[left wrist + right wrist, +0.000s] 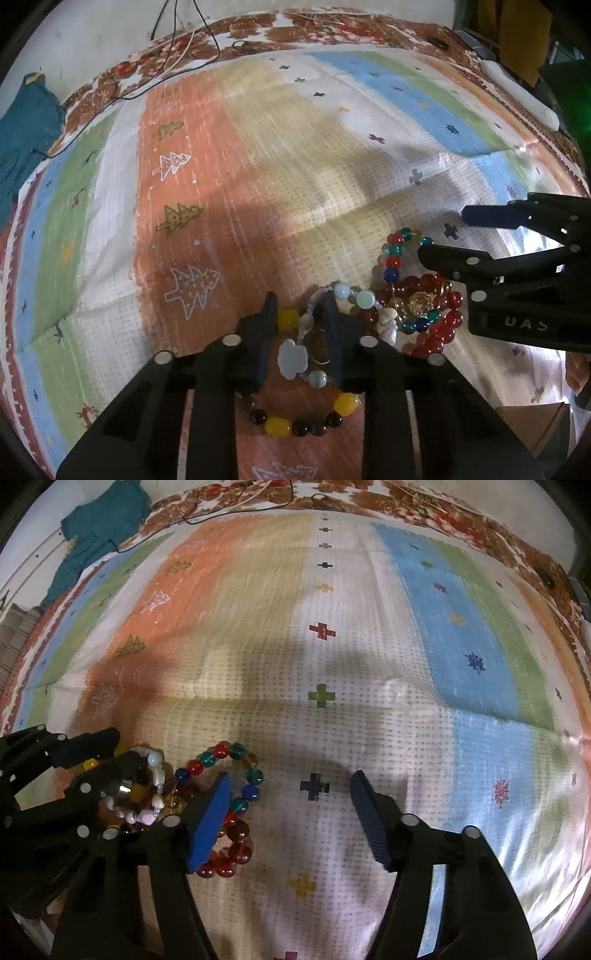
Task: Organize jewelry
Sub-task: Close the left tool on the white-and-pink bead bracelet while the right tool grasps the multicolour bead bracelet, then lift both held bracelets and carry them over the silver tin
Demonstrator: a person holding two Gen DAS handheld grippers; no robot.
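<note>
A pile of beaded bracelets lies on a striped cloth (258, 155). A yellow-and-dark bead bracelet (295, 421) and a pale bead bracelet with a grey cloud charm (292, 357) sit between the fingers of my left gripper (301, 306), which is part open around them, low on the cloth. A multicoloured bead bracelet (397, 251) (229, 760) and a red bead bracelet (443, 314) (236, 849) lie to the right. My right gripper (290, 782) is wide open and empty; its left finger (210, 819) is over the red beads. It shows in the left view (439, 236).
A teal cloth (26, 125) (99, 535) lies at the far left corner. Thin black and white cables (173, 59) run along the far edge. A white oblong object (521, 92) lies at the far right. A brown cardboard corner (532, 424) is at the near right.
</note>
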